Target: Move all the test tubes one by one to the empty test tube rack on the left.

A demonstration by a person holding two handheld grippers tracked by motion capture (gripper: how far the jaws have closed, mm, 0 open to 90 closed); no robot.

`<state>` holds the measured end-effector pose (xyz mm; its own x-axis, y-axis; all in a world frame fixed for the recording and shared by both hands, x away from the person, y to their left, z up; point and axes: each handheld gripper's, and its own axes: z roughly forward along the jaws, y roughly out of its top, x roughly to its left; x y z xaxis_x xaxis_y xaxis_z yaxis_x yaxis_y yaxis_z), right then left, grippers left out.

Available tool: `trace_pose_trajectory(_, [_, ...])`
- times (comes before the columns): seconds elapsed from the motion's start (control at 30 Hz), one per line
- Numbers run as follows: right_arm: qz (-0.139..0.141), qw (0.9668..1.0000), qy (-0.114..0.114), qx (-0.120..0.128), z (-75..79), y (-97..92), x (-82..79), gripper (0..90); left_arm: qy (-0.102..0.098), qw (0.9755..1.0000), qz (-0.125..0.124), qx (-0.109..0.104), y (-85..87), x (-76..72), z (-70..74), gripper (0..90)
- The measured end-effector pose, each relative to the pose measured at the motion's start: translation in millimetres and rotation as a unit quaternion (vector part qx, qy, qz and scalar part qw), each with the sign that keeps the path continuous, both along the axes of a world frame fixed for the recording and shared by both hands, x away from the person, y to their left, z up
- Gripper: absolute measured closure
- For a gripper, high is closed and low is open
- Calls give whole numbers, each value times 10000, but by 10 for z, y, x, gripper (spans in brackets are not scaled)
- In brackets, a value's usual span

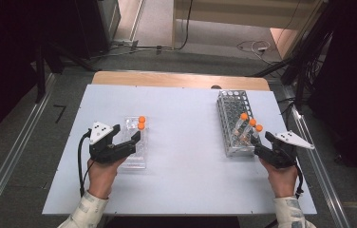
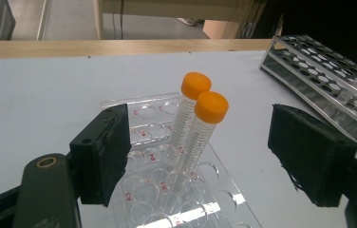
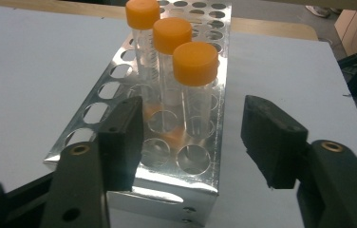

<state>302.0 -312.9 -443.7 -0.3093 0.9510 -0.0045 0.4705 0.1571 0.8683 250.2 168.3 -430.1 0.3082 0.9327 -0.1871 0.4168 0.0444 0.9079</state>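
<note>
High view: white table [image 1: 181,161] with a clear plastic rack [image 1: 135,147] at the person's left and a metal rack [image 1: 235,121] at the right, well apart. Two orange-capped tubes [image 1: 141,123] stand at the far end of the clear rack; three orange-capped tubes [image 1: 250,127] stand near the metal rack's near end, leaning slightly. Both racks run lengthwise away from the person. Left gripper [image 1: 128,141] sits over the clear rack's near half, jaws apart, nothing between them. Right gripper [image 1: 261,143] sits at the metal rack's near right corner, jaws apart. Left gripper view: the two tubes [image 2: 194,128] stand side by side in adjacent wells, long axes near vertical with caps tilted up and to the right; both jaws stand wide on either side, clear of them. Right gripper view: the three tubes [image 3: 179,71] stand in a row receding from the camera, caps up, long axes upright; jaws partly open, straddling the rack's near end, pads touching no tube.
</note>
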Motion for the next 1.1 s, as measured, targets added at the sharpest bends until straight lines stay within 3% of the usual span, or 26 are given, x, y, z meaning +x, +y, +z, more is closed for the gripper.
trace_pose_trajectory(0.5, [35, 9999, -38, -104, -89, 42, 140, 608, 31, 10000, 8, -3, -10, 6, -16, 219])
trace_pose_trajectory(1.1, [2, 9998, -102, -182, -94, 53, 159, 709, 39, 10000, -8, 10, -17, 7, -22, 220])
